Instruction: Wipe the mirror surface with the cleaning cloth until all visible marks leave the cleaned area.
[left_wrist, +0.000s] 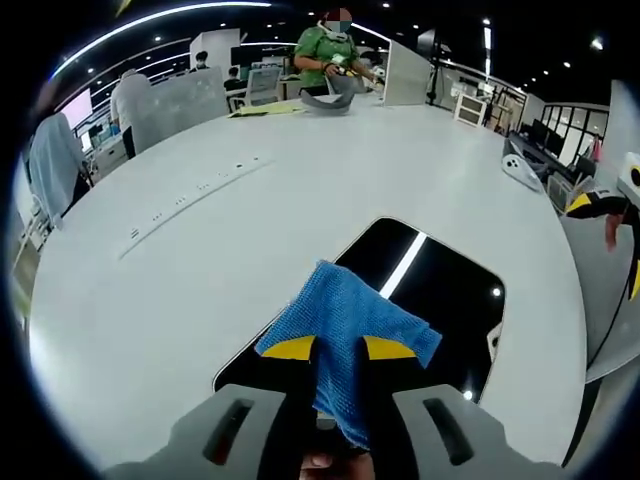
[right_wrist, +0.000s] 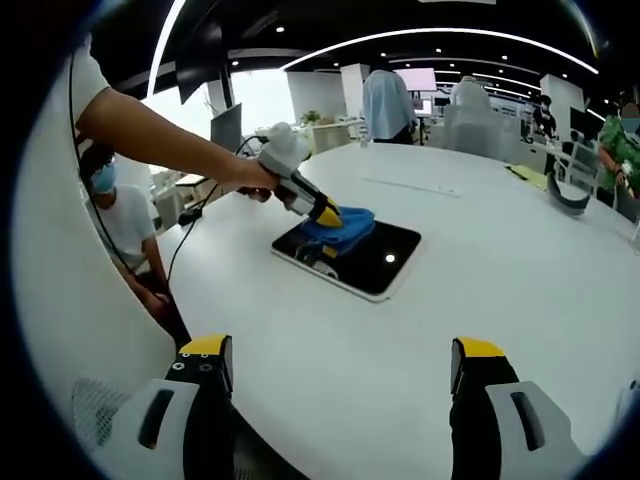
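Yellow-tipped jaws of the left hand-held gripper (left_wrist: 338, 350) are clamped on the blue cleaning cloth (left_wrist: 345, 325), which is pressed onto the near end of the mirror (left_wrist: 440, 290); in the right gripper view the same left hand-held gripper (right_wrist: 325, 213) leans down onto the cloth (right_wrist: 345, 225) at the mirror's (right_wrist: 375, 255) left end, held by a person's hand (right_wrist: 250, 180); the right hand-held gripper (right_wrist: 340, 365) hangs well apart from the mirror, its jaws wide and holding nothing.

Whether any marks are left on the glass I cannot tell, since it mostly reflects ceiling lights.

Risks, as I judge them: nothing pins the mirror, so a hard push could slide it across the white bench (left_wrist: 200, 250); much of the cloth bunches at the jaws, so a yellow tip could scrape the glass if the gripper tilts lower; loose folds could drag off the mirror's edge.

Room is generous; bare bench surrounds the mirror on every side, its rounded corners sit well in from the bench rim, and the far end of the glass lies open for strokes.
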